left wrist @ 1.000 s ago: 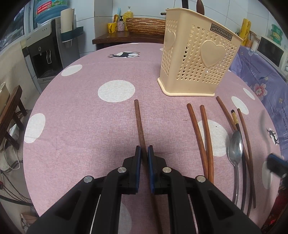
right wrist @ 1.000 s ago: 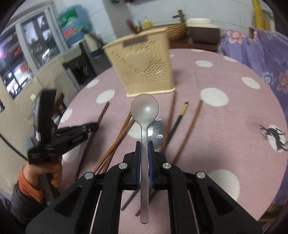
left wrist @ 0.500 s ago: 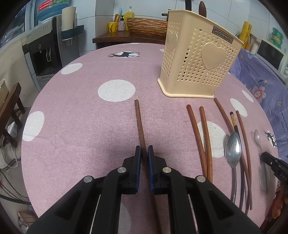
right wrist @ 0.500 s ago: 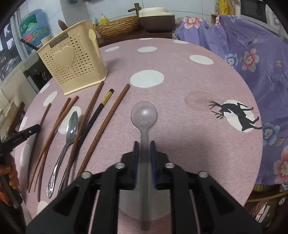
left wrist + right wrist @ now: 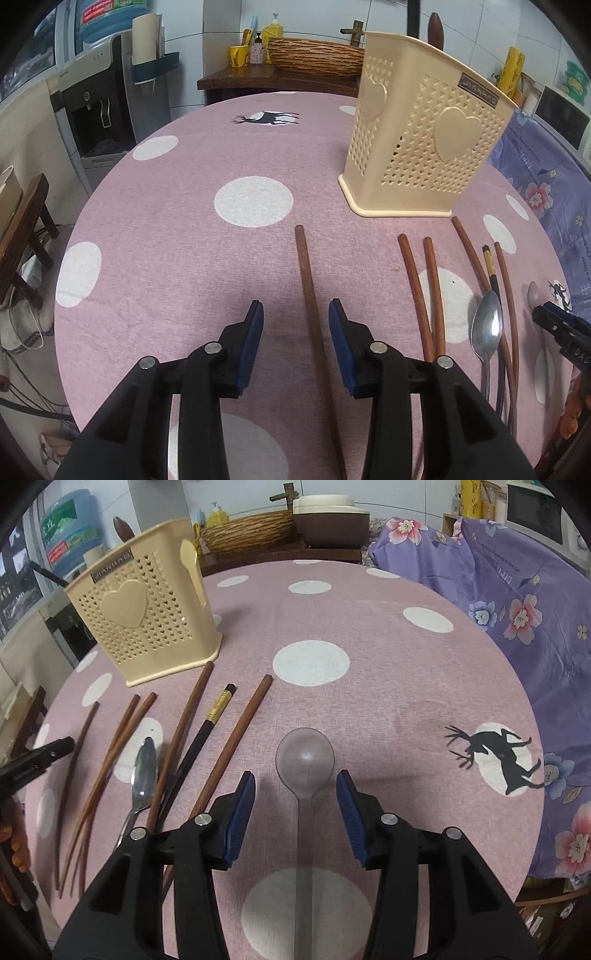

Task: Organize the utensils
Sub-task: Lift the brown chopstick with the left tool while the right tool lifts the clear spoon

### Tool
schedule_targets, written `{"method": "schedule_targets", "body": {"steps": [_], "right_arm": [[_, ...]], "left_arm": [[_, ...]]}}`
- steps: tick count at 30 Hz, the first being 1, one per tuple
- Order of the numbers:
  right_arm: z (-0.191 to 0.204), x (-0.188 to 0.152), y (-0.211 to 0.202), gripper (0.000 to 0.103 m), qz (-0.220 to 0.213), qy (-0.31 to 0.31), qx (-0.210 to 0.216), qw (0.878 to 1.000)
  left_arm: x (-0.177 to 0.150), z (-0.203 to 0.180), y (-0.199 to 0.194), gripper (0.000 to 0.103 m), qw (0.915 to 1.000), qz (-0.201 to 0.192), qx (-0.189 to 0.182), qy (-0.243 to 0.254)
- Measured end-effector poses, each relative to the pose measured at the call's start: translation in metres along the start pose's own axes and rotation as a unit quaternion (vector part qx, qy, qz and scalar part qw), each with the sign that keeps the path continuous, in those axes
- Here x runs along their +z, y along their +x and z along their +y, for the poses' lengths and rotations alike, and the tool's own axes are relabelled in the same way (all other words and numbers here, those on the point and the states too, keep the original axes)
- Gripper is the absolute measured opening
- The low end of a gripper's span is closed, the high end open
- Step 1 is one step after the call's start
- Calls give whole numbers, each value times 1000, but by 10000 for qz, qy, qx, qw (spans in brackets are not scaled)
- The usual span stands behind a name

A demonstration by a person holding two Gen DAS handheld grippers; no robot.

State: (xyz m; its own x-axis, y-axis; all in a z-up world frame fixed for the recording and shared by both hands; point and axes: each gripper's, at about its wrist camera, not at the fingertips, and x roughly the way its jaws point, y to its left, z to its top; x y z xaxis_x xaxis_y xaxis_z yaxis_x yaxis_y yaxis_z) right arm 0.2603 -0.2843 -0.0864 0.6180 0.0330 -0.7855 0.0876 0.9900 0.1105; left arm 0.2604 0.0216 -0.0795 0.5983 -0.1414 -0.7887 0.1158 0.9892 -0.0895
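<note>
Both jaws have just been opening: the left gripper (image 5: 295, 314) frees a brown chopstick (image 5: 308, 291), the right gripper (image 5: 295, 786) a clear spoon (image 5: 305, 762). Both utensils now lie on the surface (image 5: 369, 701), sorted apart, near the holder (image 5: 147, 616).

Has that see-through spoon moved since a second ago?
Yes. The clear spoon went from in front of the basket down onto the tablecloth, right of the chopsticks; the right gripper just opened.
</note>
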Motion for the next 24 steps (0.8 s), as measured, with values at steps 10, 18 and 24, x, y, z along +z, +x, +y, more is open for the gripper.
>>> {"method": "schedule_targets", "body": {"steps": [10, 18, 24], "right_arm": [[8, 10, 15, 37, -38, -266, -322, 9991], [7, 13, 16, 37, -3, -219, -299, 9993], [6, 13, 16, 37, -8, -186, -288, 9994]], "left_arm": [[-1, 5, 1, 38, 10000, 22, 31, -37], [10, -8, 12, 38, 9999, 139, -68, 10], [19, -17, 29, 32, 9989, 171, 347, 249]]}}
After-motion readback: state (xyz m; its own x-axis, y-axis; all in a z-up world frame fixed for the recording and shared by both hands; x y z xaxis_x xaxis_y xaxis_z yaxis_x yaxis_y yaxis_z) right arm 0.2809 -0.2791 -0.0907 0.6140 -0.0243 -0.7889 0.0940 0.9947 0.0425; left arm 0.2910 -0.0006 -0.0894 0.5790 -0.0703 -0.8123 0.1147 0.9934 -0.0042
